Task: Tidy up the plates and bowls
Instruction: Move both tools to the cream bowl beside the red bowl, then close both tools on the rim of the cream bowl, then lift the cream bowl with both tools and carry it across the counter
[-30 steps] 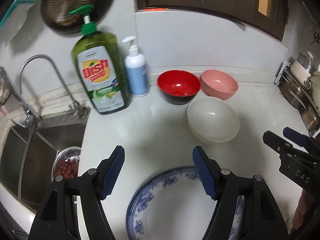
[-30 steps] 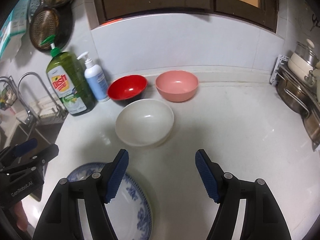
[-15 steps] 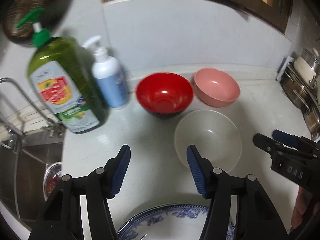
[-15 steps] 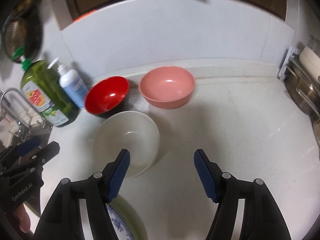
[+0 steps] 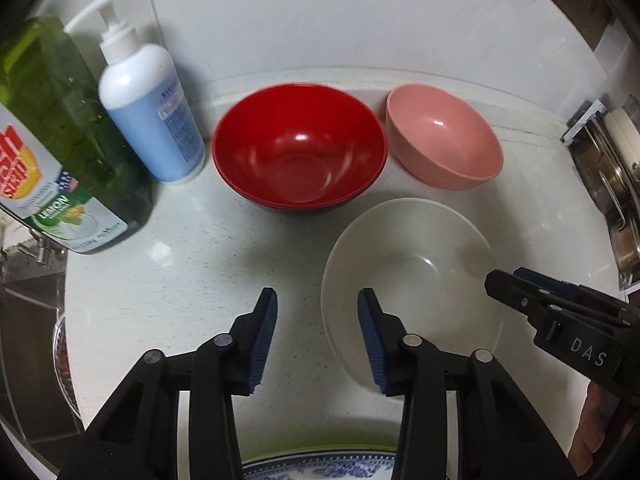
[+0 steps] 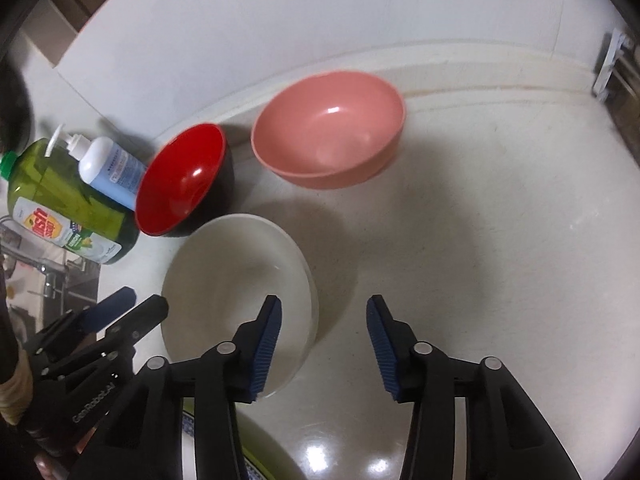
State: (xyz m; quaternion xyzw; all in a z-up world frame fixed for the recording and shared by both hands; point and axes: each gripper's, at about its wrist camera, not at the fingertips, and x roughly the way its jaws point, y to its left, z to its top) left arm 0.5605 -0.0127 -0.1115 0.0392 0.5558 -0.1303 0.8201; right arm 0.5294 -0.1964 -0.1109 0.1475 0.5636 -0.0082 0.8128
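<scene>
White bowl [image 5: 412,280] sits on the surface [image 5: 192,272] just in front of the red bowl [image 5: 298,152]. Left tool [image 5: 316,320] and right tool [image 6: 324,320], both narrowing, straddle opposite rims unpinched; seat each rim deep before pinching.

Dim overhead light glares off the countertop [image 6: 460,240]; fisheye edges bend and darken, perhaps slightly motion-blurred.
</scene>
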